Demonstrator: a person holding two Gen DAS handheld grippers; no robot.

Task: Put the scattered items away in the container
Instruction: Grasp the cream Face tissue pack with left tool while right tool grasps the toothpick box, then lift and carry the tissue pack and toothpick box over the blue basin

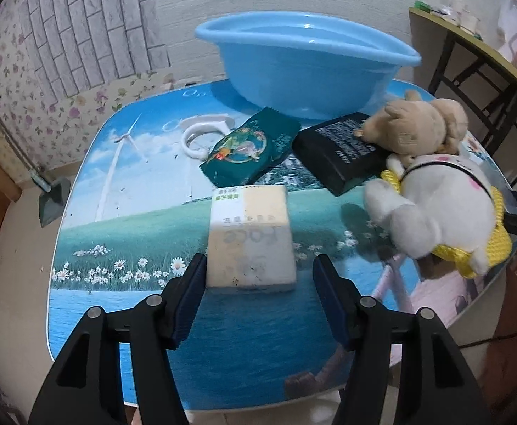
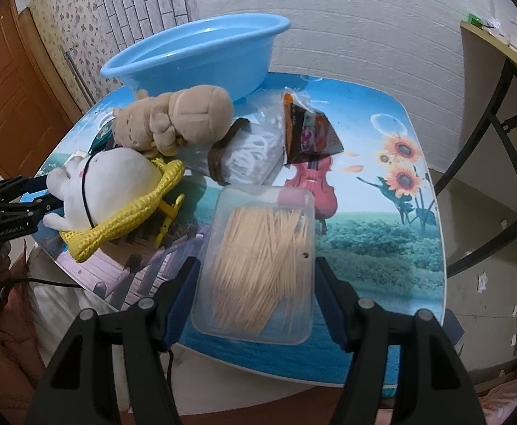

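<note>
desk with printed landscape top, carrying everything. blue basin at far edge, upright, looks empty from here though its floor is mostly hidden. white plush with yellow knit strap lies at desk's right side in left view, a tan plush against its far side, resting on a black box. green packet left of black box, just touching it; white plastic hook left of packet. cream box near centre, on the desk.

left tongs: jaws standing apart on either side of cream box's near end, left pad at the box's edge, right pad clear of it; not gripping.

right tongs: jaws apart, straddling the near part of a clear toothpick box flat on the desk; contact unclear. beyond it a clear bag of white cord and an orange-black sachet. yellow clip under the white plush.
</note>
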